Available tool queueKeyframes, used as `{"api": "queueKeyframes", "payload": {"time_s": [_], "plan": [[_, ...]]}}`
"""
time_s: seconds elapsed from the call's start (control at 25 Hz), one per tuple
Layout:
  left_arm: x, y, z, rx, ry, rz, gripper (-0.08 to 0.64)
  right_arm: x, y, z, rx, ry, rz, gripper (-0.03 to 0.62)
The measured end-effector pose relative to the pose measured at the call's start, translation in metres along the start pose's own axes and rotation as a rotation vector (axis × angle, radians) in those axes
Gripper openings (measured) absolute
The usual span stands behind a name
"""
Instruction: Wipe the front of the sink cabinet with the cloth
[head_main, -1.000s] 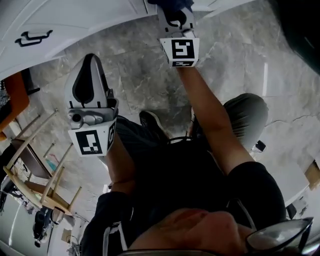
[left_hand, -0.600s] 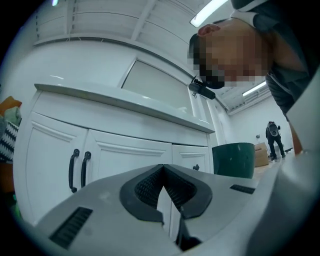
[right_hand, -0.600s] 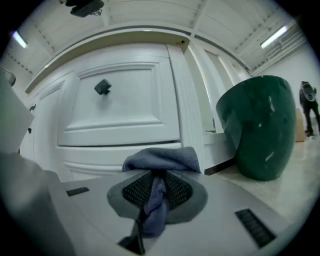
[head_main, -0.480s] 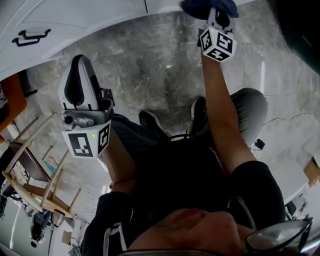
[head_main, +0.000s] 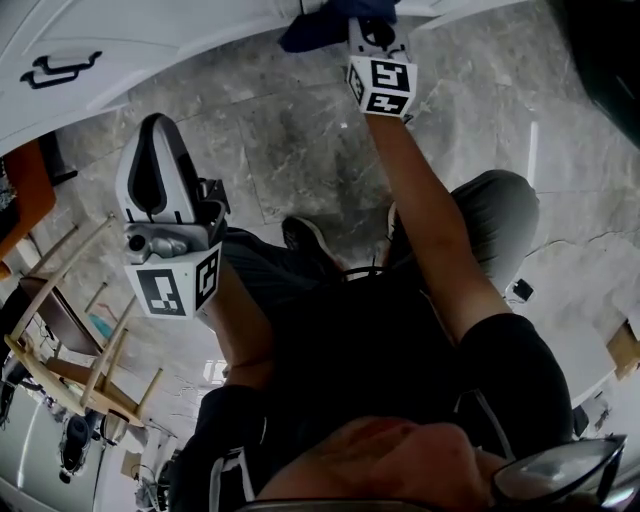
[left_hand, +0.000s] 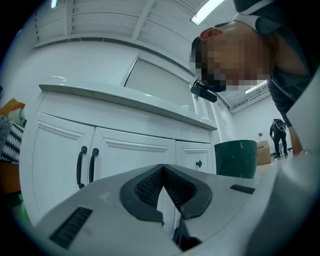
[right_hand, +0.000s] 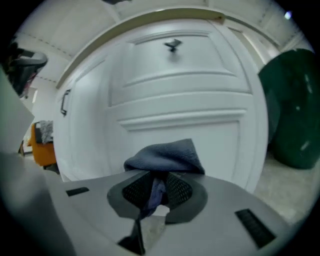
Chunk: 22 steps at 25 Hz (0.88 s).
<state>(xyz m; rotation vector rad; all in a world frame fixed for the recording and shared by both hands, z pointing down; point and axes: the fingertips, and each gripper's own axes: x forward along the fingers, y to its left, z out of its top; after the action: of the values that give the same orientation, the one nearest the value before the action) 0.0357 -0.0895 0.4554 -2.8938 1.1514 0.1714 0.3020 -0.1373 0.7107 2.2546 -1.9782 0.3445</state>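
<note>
one cloth (right_hand: 165, 155) pinched at the sink cabinet (right_hand: 180, 100)

right gripper (right_hand: 157, 192) is clamped on the blue cloth, which bunches ahead of its jaws at a white door panel. left gripper (left_hand: 162, 187) (jaws together, nothing between) hangs well back.

The right arm (head_main: 430, 240) is stretched forward, almost straight, and the right gripper (right_hand: 157, 181) is held at its far end. Its jaws are closed on a fold of the cloth (right_hand: 165, 155), which is bunched over their tips. The left arm (head_main: 240, 320) is bent at the elbow, and the left gripper (left_hand: 162, 170) is held nearer to the body, pointed forward. Its jaws are pressed together, and nothing is seen between them.
</note>
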Motion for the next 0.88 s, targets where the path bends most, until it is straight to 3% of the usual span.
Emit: {"api": "queueKeyframes", "payload": {"time_s": [0.16,0.28,0.44,0.64,0.88], "plan": [[0.001,-0.001,0.002,0.003,0.0,0.001,0.005,-0.021,-0.122,-0.016,0.232,-0.011,-0.299,0.055],[0.005,-0.006,0.004,0.002,-0.002,0.0,0.005,-0.035,-0.143,0.028,0.171,-0.112,-0.353,0.055],[0.01,-0.003,0.014,0.023,-0.014,0.004,0.005,-0.05,-0.086,0.11,-0.021,-0.27,-0.279,0.055],[-0.001,0.023,0.026,0.05,-0.015,0.068,0.005,-0.053,0.05,0.2,-0.271,-0.467,-0.002,0.053],[-0.022,0.057,0.044,0.01,-0.046,0.189,0.005,-0.052,0.142,0.27,-0.209,-0.505,0.226,0.053]]}}
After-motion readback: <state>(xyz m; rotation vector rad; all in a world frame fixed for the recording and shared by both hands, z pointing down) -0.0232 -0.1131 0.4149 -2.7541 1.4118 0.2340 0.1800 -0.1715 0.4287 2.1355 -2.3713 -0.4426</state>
